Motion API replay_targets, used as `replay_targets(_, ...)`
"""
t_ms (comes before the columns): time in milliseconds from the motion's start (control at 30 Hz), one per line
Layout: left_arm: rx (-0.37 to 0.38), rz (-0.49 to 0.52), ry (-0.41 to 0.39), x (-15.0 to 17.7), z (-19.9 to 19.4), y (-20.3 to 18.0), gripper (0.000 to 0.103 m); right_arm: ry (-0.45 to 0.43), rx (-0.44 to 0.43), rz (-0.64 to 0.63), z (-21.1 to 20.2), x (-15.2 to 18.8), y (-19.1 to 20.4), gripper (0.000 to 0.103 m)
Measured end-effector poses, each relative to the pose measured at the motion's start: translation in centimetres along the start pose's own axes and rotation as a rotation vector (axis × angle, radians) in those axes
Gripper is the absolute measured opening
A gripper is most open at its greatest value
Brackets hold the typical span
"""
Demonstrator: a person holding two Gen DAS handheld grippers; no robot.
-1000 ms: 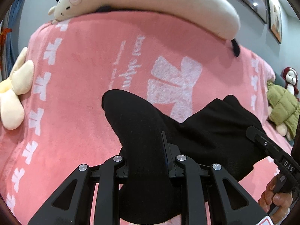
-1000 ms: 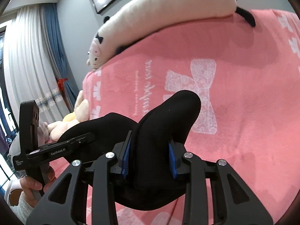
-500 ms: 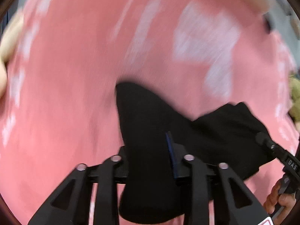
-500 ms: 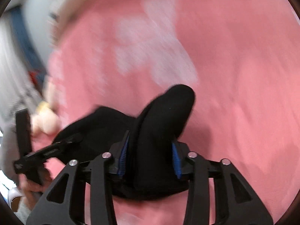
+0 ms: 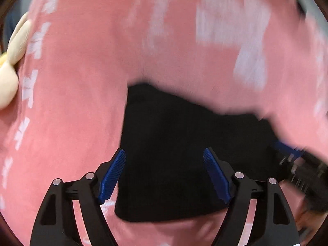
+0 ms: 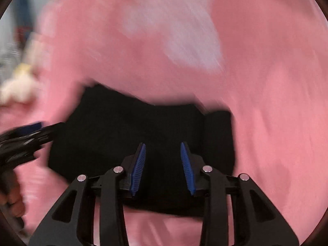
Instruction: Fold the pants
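Pants (image 5: pixel 174 153) down on the pink blanket (image 5: pixel 82 82), a black folded heap lying low in both views, and the picture is smeared with motion all around it. Left gripper (image 5: pixel 164 176) hangs right over the near part of the cloth with its jaws opening wide: the blue pads (image 5: pixel 111 177) stand clear on either side, black fabric showing between them but neither pad pressing on it, so that side is released. Right gripper (image 6: pixel 163 168) sits over the other part of the heap, its jaws closing; the blue ribbed pads (image 6: pixel 139 168) are parted with a gap, the dark cloth seen below and between them, and I see no pinch on it. From the right wrist view the left tool comes in blurred at the left edge, a hand (image 6: pixel 14 201) under it. A cream plush toy (image 5: pixel 10 61) lies at the blanket's left border, well apart from the pants.
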State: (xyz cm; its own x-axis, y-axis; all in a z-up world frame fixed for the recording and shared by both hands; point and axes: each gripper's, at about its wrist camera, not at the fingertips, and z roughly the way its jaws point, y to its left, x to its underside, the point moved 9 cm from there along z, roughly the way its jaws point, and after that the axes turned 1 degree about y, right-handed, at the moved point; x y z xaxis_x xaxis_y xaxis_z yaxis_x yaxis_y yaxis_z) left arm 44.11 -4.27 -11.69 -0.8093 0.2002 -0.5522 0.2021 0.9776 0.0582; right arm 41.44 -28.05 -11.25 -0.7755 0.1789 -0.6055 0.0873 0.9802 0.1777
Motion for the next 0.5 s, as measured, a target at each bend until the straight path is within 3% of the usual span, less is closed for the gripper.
replay_targets(67,-0.024,0.001,0.028,1.3,1.4,0.2,0.071,-0.059,-0.028,0.039,-3.3,-0.1,0.2,0.026)
replay_targets(200,0.007,-0.033,-0.044,1.8,-2.4,0.8,0.072,-0.158,0.004,-0.012,-9.7,2.0,1.4,0.033)
replay_targets(267,0.031,-0.055,-0.084,2.5,-5.0,1.1,0.073,-0.155,0.025,-0.026,-11.1,3.9,1.7,0.033)
replay_targets(400,0.005,-0.05,-0.123,5.3,-9.0,1.1,0.074,-0.126,0.023,0.023,-13.6,8.3,1.7,0.034)
replay_targets(500,0.026,-0.062,-0.101,7.3,-10.1,1.0,0.075,-0.086,0.016,0.059,-13.8,10.6,2.1,0.035)
